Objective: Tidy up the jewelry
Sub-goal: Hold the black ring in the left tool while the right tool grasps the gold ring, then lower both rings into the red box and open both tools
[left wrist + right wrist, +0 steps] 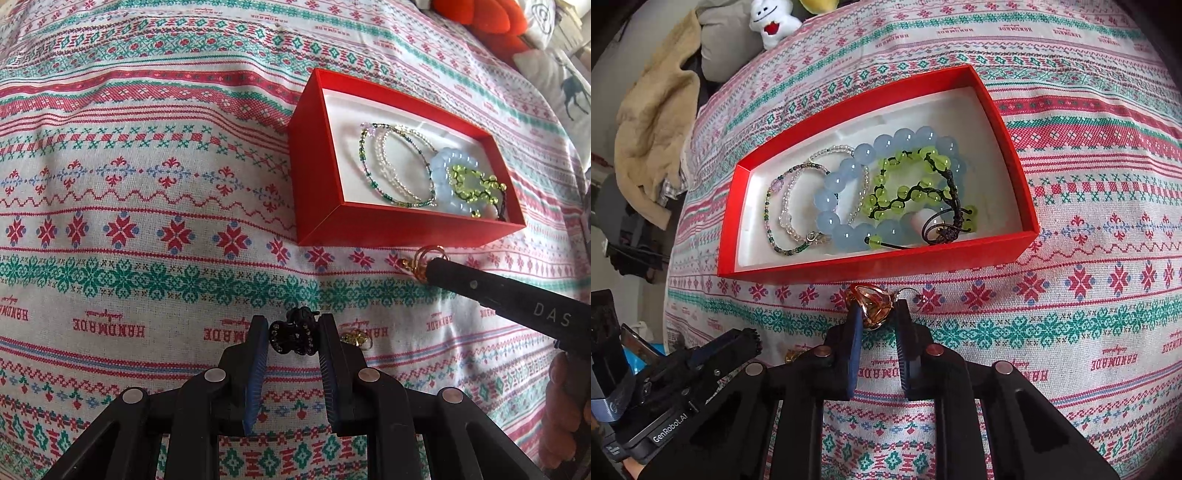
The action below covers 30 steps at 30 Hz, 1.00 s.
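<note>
A red box point(317, 206) with a white lining holds a blue bead bracelet point(445, 173), a green bead bracelet point(471, 184) and thin beaded strands point(391, 162). The box point(871, 264) also shows in the right wrist view, just beyond my right gripper. My left gripper point(293, 336) is shut on a small black hair clip point(293, 334) just above the cloth. My right gripper point(877, 314) is shut on a gold earring point(871, 304) near the box's front wall. In the left wrist view the right gripper point(430, 271) is at the right. Another gold piece point(354, 338) lies on the cloth beside the left gripper.
A patterned red, green and white cloth point(147, 184) covers the surface. An orange plush point(484, 18) and pillows lie beyond the box. In the right wrist view a white plush toy point(774, 20) and a tan towel point(653, 118) sit at the far left edge.
</note>
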Available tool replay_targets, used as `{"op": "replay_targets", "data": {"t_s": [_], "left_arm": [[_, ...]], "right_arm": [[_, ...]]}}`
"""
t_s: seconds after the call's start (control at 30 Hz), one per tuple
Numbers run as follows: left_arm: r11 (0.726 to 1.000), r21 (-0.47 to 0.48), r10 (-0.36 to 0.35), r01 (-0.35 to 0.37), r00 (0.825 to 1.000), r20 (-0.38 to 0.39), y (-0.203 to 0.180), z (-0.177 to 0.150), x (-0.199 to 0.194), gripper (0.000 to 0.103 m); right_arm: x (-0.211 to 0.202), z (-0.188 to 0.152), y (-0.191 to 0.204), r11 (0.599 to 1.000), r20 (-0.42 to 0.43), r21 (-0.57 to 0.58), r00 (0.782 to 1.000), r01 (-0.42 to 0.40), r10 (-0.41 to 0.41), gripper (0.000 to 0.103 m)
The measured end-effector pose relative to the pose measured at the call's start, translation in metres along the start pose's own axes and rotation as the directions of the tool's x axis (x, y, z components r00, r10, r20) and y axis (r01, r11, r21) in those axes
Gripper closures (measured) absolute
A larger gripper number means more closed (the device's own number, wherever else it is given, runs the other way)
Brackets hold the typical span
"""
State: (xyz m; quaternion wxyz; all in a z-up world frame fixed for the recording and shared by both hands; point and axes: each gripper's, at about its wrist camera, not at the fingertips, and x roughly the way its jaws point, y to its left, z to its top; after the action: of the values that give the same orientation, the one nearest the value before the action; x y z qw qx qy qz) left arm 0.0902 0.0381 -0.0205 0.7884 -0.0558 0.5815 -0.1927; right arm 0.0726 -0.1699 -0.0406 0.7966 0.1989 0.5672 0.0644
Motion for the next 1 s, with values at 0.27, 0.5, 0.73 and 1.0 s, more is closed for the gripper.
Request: {"op": "replay_targets", "data": {"t_s": [0.27,0.5,0.73,1.0], "left_arm": [[1.0,0.003,-0.008,0.008,1.0,0.009,-0.004,-0.001,-0.003,0.081],[1.0,0.007,-0.026,0.026,0.999,0.028,-0.007,0.0,-0.011,0.081],[0.998,0.013,-0.065,0.065,0.995,0.081,-0.01,0.003,-0.026,0.081],[0.994,0.044,-0.11,0.104,0.977,0.181,-0.013,0.009,-0.047,0.081]], "right_arm": [[-0.016,-0.006,0.0,1.0,0.01,-0.017,1.0,-0.018,0.018,0.085],[-0.039,-0.013,-0.004,0.999,0.034,-0.025,0.999,-0.042,0.043,0.085],[-0.066,-0.016,-0.008,0.998,0.087,-0.033,0.995,-0.054,0.056,0.085],[-0.081,-0.012,-0.013,0.997,0.129,-0.03,0.989,-0.075,0.078,0.085]]}}
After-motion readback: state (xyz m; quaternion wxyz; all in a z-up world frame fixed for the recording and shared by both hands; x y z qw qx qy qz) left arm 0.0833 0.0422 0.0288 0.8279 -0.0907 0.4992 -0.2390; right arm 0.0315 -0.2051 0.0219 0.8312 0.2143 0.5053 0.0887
